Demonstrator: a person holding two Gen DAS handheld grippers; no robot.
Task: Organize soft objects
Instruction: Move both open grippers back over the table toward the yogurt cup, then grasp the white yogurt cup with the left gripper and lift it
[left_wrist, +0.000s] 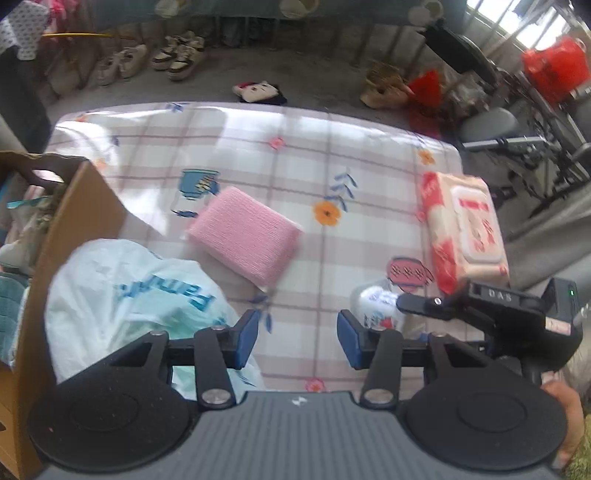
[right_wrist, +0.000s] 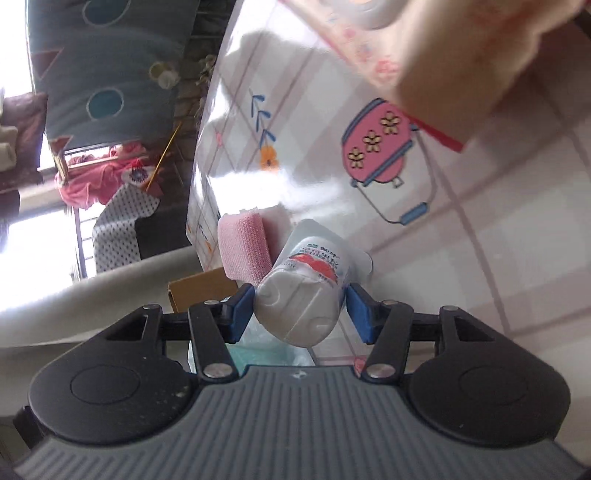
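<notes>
Soft objects lie on a table covered with a glossy checked cloth printed with flowers and cups. Near the middle of this cloth rests a pink ribbed sponge pad. To the right of the pad, at the cloth's right edge, lies a pink-and-white soft pack of wet wipes with a flip lid.

At the left side of the pad stands a brown cardboard box, and a white crinkled plastic bag with blue letters leans against it.

The left gripper hangs above the cloth, below the pad in the picture, its blue pads spread apart with nothing between them.

The right gripper pinches a small white squeezable tube with a red label; both blue pads seem to press its sides, though the right contact is slightly blurred. The tube is held just beside the pad's near edge.
</notes>
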